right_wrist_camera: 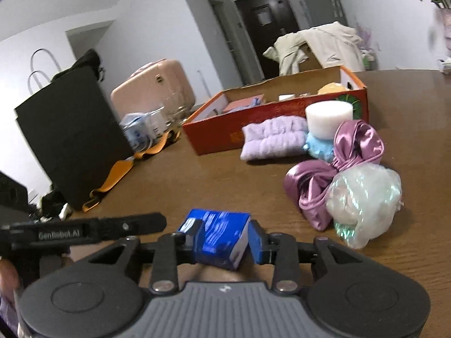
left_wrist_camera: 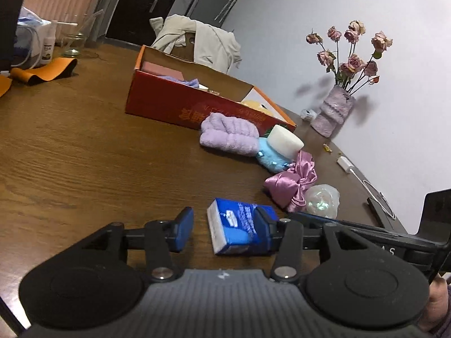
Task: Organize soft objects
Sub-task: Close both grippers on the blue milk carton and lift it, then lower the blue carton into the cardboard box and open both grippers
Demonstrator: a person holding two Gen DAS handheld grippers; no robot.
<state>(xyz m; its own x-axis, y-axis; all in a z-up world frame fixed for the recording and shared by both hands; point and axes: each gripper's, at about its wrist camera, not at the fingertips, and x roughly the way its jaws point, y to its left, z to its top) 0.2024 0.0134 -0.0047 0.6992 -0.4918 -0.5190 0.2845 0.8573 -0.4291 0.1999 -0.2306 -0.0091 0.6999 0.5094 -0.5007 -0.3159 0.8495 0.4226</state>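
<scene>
Surface: brown wood-grain table, matte, w/ visible grain.

Item 1: blue tissue pack, lying at near edge of table. In left wrist view, seen between fingers of left gripper; jaws spread, right pad touching pack, left pad apart from it, so not pinched. In right wrist view, pack sits between pads of right gripper; left pad against it, small gap at right pad; firm pinch cannot be told (frame blurred).

Item 2: red-orange cardboard box, open top, far-centre of table; pink and blue soft items and a yellow one seen inside.

Item 3: lilac folded towel, just in front of box.

Item 4: white sponge cylinder, resting on light-blue plush, right of towel.

Item 5: purple satin bow, nearer than plush; iridescent plastic wrap ball touching it on right.

Room: vase of dried pink roses at far right by grey-white wall; white charger and cable near right edge. Cream jacket draped on chair behind box. Pink suitcase, black paper bag, dark door at far side.
</scene>
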